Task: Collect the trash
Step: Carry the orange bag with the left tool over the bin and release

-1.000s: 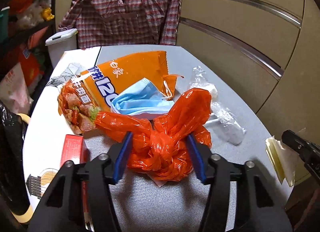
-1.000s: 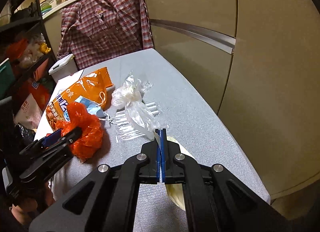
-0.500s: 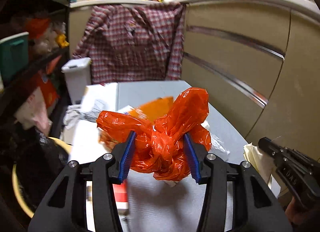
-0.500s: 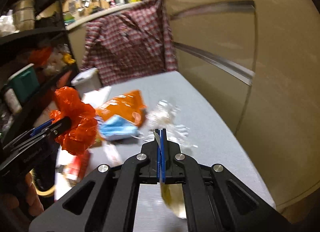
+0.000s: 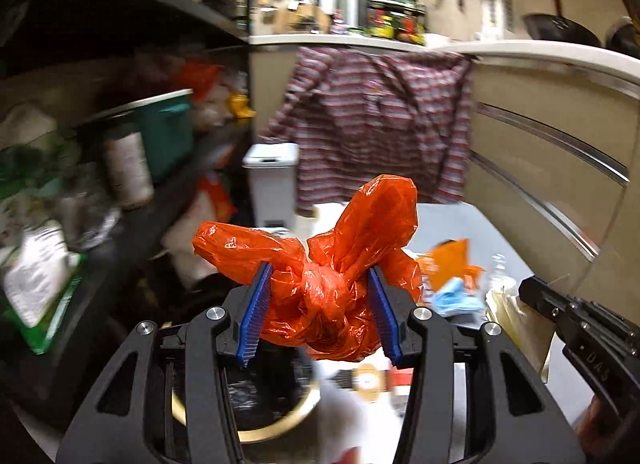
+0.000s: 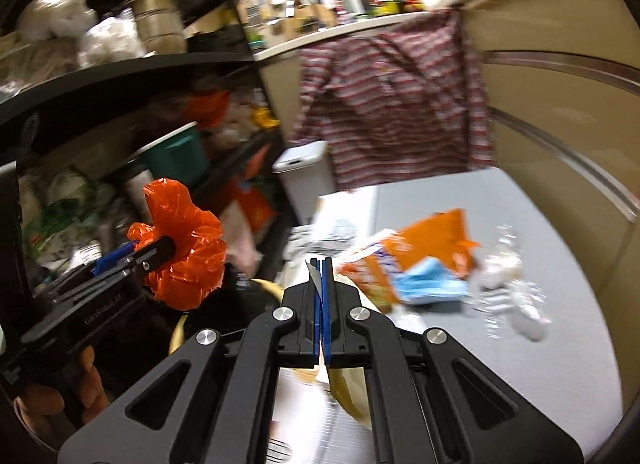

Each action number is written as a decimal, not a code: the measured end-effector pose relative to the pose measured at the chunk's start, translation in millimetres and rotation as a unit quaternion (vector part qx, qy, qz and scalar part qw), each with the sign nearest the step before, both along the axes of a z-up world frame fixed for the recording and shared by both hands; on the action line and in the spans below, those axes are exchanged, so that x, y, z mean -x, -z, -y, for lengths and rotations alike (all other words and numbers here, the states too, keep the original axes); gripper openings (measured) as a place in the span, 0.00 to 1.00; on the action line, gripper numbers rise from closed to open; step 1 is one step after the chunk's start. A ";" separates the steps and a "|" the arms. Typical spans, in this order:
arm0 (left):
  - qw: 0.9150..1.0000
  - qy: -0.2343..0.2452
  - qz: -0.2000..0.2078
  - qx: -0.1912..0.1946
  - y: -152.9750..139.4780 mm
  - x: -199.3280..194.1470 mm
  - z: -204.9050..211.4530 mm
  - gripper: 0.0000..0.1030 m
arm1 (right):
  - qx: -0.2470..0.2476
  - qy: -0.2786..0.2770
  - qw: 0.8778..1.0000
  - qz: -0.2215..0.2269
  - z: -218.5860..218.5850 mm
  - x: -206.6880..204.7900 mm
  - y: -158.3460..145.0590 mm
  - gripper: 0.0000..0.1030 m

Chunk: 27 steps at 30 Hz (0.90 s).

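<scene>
Two pieces of trash are off the table (image 6: 520,364) at once. At the centre of the left wrist view, the left gripper (image 5: 320,304) is half closed around a knotted orange plastic bag (image 5: 332,264), its blue pads (image 5: 256,312) pressing the crumpled bundle from both sides just below the knot. The bag hangs in the air above a dark, yellow-rimmed bin (image 5: 264,400) at the bottom of that frame.

At the centre of the right wrist view, the right gripper (image 6: 322,304) is clamped fully closed on a thin sheet of pale wrapper (image 6: 348,388), which droops below the jaws.

Further trash lies on the table at the right of that view: an orange snack packet (image 6: 436,244), a blue face mask (image 6: 432,284) and some clear plastic (image 6: 512,288).

The bag looks light, soft and crackly, and probably slippery, so it would squash rather than resist. Holding it by the dense knot seems safest, since the loose ears could slide out. The wrapper is flimsy and likely to flutter or tear if snagged.
</scene>
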<state>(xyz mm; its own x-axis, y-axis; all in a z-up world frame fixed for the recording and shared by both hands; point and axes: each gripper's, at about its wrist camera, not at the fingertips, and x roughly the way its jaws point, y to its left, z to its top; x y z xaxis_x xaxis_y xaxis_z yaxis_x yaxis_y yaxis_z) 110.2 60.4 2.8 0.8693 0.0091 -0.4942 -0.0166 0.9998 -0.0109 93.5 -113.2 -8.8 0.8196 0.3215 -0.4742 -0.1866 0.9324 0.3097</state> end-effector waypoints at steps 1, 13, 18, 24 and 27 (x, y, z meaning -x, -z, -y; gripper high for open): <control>1.000 -0.012 0.001 0.004 0.1 2.7 -11.5 0.46 | 0.000 -0.008 1.000 0.002 -9.2 0.1 -2.4 0.01; 0.995 -0.099 -0.014 0.029 26.2 13.0 -100.1 0.46 | 0.023 -0.095 0.995 -0.002 -117.8 -31.3 3.7 0.01; 0.993 -0.111 -0.033 0.025 41.7 0.5 -111.7 0.46 | 0.030 -0.113 0.993 -0.013 -149.5 -47.5 17.5 0.01; 0.989 -0.133 -0.055 0.033 62.0 -16.2 -134.2 0.46 | 0.031 -0.117 0.992 -0.034 -172.1 -70.8 38.3 0.01; 0.989 -0.134 -0.062 0.029 70.5 -24.3 -137.3 0.46 | 0.033 -0.119 0.992 -0.039 -177.3 -77.9 45.3 0.01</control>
